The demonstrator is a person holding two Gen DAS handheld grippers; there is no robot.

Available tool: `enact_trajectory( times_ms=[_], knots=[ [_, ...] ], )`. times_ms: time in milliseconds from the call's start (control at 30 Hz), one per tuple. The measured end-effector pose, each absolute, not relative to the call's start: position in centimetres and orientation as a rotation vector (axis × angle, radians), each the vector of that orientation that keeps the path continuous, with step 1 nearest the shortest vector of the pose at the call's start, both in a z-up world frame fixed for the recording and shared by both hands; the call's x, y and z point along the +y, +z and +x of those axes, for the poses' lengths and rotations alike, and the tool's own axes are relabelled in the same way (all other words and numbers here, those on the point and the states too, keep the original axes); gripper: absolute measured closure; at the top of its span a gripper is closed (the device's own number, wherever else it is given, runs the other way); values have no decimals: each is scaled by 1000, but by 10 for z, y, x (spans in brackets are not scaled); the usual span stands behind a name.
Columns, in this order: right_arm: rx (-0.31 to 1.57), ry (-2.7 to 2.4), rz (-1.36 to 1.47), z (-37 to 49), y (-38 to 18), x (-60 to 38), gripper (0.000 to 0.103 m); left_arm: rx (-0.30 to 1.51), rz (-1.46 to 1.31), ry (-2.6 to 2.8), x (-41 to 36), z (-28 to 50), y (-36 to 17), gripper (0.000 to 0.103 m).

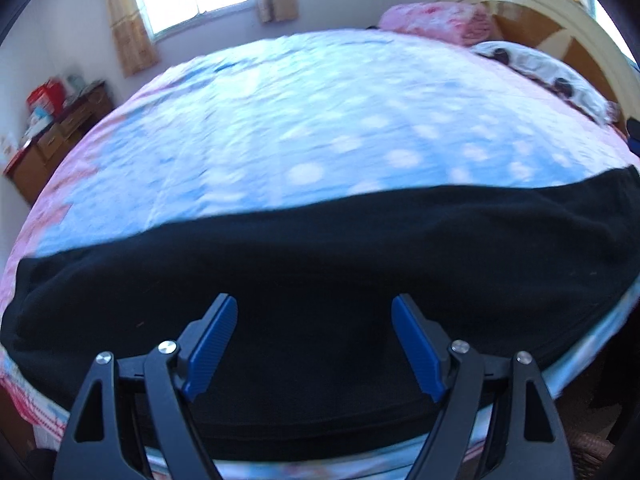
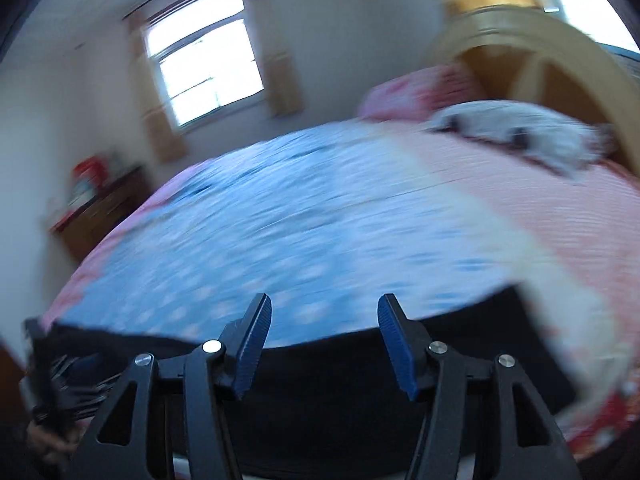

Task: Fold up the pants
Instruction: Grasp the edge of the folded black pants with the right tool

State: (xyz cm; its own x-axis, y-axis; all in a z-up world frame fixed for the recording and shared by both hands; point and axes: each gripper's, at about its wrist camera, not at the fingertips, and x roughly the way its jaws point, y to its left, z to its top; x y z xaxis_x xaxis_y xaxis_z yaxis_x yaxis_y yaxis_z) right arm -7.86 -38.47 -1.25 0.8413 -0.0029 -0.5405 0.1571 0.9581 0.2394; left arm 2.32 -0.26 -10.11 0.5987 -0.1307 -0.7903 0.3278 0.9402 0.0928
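Black pants [image 1: 320, 280] are laid flat in a long band across the near edge of the bed [image 1: 320, 120], spanning 9 to 3 o'clock in the left wrist view. The left gripper [image 1: 314, 344] is held above the fabric, jaws wide, nothing between them. The right gripper [image 2: 324, 344] is seen with jaws parted and empty, over the pants' far edge. The right view is blurred. A pink pillow [image 1: 436, 20] is noted at 1 o'clock.

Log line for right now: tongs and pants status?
left tongs: open, empty, above pants | right tongs: open, empty | pants: long black band near bed edge | view: blurred
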Motion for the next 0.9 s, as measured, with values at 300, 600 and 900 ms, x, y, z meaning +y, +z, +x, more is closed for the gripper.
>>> enact_trajectory(
  times_ms=[300,600,900],
  knots=[
    [727,446,326,30,-44,-189,45,946,77,-44,159,22,-88,17],
    [718,807,55,13,-74,-11,46,863,-122,305,289,28,-57,16],
    [789,809,-163,31,-120,41,79,886,-83,291,286,44,-74,16]
  ],
)
